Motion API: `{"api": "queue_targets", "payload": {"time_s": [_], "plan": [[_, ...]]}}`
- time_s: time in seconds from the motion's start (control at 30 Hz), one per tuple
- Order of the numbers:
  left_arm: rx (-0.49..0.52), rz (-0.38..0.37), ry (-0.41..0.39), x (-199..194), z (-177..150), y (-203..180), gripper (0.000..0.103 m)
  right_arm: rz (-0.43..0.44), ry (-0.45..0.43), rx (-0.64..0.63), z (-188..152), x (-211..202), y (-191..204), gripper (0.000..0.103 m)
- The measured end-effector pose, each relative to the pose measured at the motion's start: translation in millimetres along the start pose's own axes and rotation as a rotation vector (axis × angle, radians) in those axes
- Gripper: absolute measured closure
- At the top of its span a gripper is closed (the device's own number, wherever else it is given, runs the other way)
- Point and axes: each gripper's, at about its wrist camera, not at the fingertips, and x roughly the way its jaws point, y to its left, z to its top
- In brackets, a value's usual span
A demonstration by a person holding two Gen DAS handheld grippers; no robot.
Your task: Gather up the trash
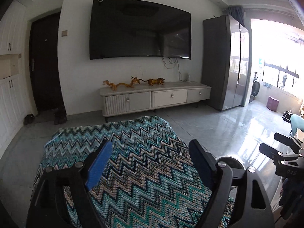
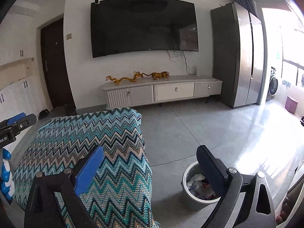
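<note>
Both empty — left gripper (image 1: 150, 155) and right gripper (image 2: 152, 163) gape wide over the zigzag-knit teal cloth (image 2: 98, 142); the round grey trash bin (image 2: 185, 186), at five o'clock, holds wrappers, likely the drop point.

Wall television (image 1: 140, 30), low cabinet (image 1: 155, 96), dragon figurines (image 1: 121, 84), zigzag cloth (image 1: 133, 152), fridge (image 1: 226, 62)
</note>
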Motion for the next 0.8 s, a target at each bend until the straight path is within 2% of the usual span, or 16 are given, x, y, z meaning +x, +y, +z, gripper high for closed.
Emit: {"api": "queue_targets", "payload": {"time_s": [0.1,0.3,0.47,0.8], "plan": [[0.005,0.068,-0.038,-19,-2,-6,0.017,0.003,-0.038,-0.028,-1,-13,14,0.004],[0.027,0.142,-0.1,-47,-3,-30,0.013,-0.021,-0.123,-0.075,-2,-42,25,0.002],[0.058,0.208,-0.142,-59,-5,-48,0.002,-0.051,-0.168,-0.058,-4,-55,16,0.0],[0.065,0.232,-0.133,-42,-6,-65,0.0,-0.128,-0.174,-0.016,-9,-46,-8,0.0]]}}
